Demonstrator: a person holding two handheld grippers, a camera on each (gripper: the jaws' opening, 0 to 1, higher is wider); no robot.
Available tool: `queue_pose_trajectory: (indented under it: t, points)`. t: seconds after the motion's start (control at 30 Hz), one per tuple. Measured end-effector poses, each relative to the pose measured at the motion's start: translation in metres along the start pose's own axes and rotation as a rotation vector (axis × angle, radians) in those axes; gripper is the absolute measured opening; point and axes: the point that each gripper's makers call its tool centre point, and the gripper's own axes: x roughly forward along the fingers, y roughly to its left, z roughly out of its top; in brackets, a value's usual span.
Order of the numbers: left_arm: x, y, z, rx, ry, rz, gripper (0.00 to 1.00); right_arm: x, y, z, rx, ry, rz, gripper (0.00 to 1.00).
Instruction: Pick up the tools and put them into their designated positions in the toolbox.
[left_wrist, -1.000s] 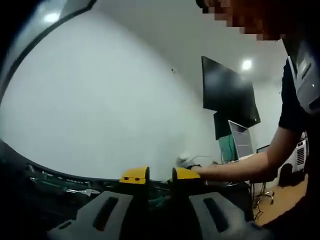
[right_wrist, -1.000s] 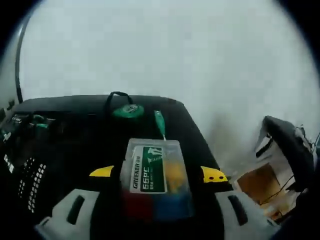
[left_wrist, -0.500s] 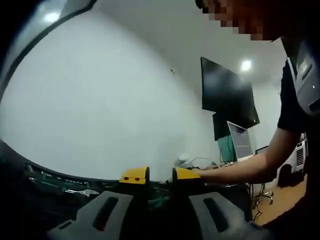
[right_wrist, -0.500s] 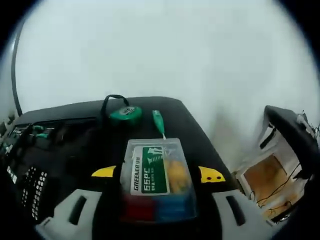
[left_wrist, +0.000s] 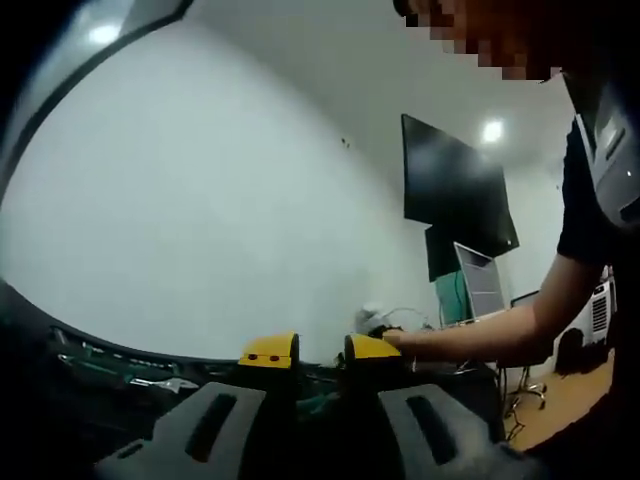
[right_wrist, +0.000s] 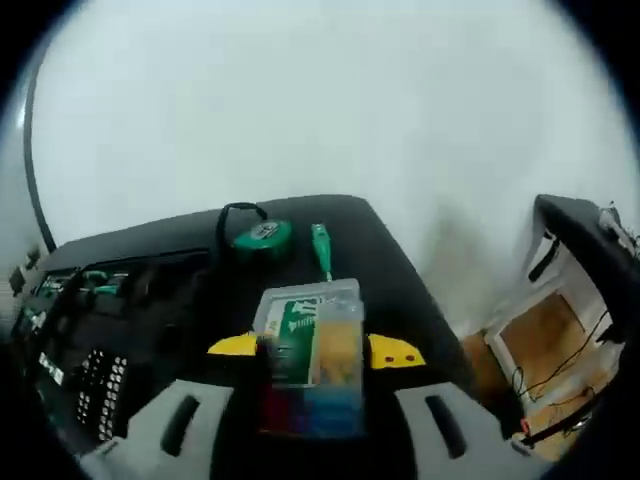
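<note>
In the right gripper view my right gripper is shut on a clear plastic parts box with a green label and yellow, red and blue contents; the box is slightly tilted. Beyond it on the black table lie a green tape measure and a small green screwdriver. The open black toolbox with rows of sockets lies to the left. In the left gripper view my left gripper stands low over the toolbox, its yellow-tipped jaws a narrow gap apart with nothing clearly between them.
A person's arm reaches in from the right of the left gripper view, towards the table. A white wall, a dark wall screen and a monitor stand behind. The table's right edge drops to an orange floor.
The right jaws have closed inward onto the parts box, which now sits tilted. The right view has shifted a little. In the left gripper view the arm has shifted slightly.
</note>
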Motion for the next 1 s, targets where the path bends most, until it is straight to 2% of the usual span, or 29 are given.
queue_pose_trajectory:
  t: [0.03, 0.07, 0.1, 0.17, 0.27, 0.37, 0.43, 0.5, 0.57, 0.6, 0.63, 0.73, 0.8, 0.83, 0.87, 0.9, 0.93, 1.0]
  points:
    - [0.0, 0.0, 0.0, 0.0, 0.0, 0.0, 0.21, -0.004, -0.003, 0.004, 0.023, -0.008, 0.006, 0.25]
    - [0.0, 0.0, 0.0, 0.001, 0.0, 0.0, 0.21, -0.007, -0.004, 0.009, 0.112, -0.017, 0.017, 0.28]
    - [0.0, 0.0, 0.0, 0.002, -0.001, 0.0, 0.21, -0.012, -0.006, 0.01, 0.2, 0.0, 0.038, 0.35]
    - [0.0, 0.0, 0.0, 0.004, -0.001, 0.001, 0.21, -0.018, -0.008, 0.005, 0.318, 0.048, 0.067, 0.38]
    - [0.0, 0.0, 0.0, 0.007, 0.0, 0.003, 0.21, -0.015, -0.024, -0.005, 0.443, 0.084, 0.083, 0.39]
    - [0.0, 0.0, 0.0, 0.011, 0.0, 0.001, 0.21, -0.005, -0.017, -0.025, 0.587, 0.16, 0.193, 0.39]
    - [0.0, -0.001, 0.0, 0.013, 0.002, 0.0, 0.21, -0.004, -0.012, -0.024, 0.658, 0.168, 0.262, 0.41]
    - [0.0, -0.001, -0.001, 0.014, 0.005, -0.001, 0.21, -0.002, -0.013, -0.025, 0.714, 0.176, 0.293, 0.32]
    - [0.0, -0.001, -0.001, 0.016, 0.007, -0.002, 0.21, -0.003, -0.003, -0.021, 0.827, 0.198, 0.379, 0.3]
    - [0.0, -0.001, -0.001, 0.017, 0.009, -0.001, 0.21, -0.003, 0.001, -0.016, 0.846, 0.185, 0.411, 0.32]
    - [0.0, -0.001, -0.001, 0.018, 0.01, -0.001, 0.21, -0.004, 0.005, -0.016, 0.866, 0.199, 0.434, 0.33]
    - [0.0, 0.0, -0.001, 0.017, 0.008, 0.002, 0.21, -0.004, 0.016, -0.011, 0.894, 0.215, 0.471, 0.33]
    - [0.0, 0.0, -0.002, 0.017, 0.01, 0.004, 0.21, -0.002, 0.022, -0.014, 0.861, 0.238, 0.463, 0.32]
    - [0.0, 0.001, -0.002, 0.018, 0.013, 0.005, 0.21, 0.002, 0.017, -0.016, 0.819, 0.229, 0.419, 0.29]
    - [0.0, 0.0, -0.002, 0.02, 0.016, 0.005, 0.21, 0.003, 0.014, -0.021, 0.777, 0.252, 0.386, 0.22]
    - [0.001, 0.0, -0.003, 0.021, 0.018, 0.004, 0.21, 0.005, 0.012, -0.022, 0.744, 0.25, 0.374, 0.17]
    - [0.001, 0.0, -0.004, 0.023, 0.02, 0.003, 0.21, 0.005, 0.015, -0.017, 0.77, 0.237, 0.403, 0.18]
    - [0.001, 0.0, -0.005, 0.026, 0.026, 0.001, 0.21, 0.007, 0.014, -0.016, 0.786, 0.249, 0.413, 0.18]
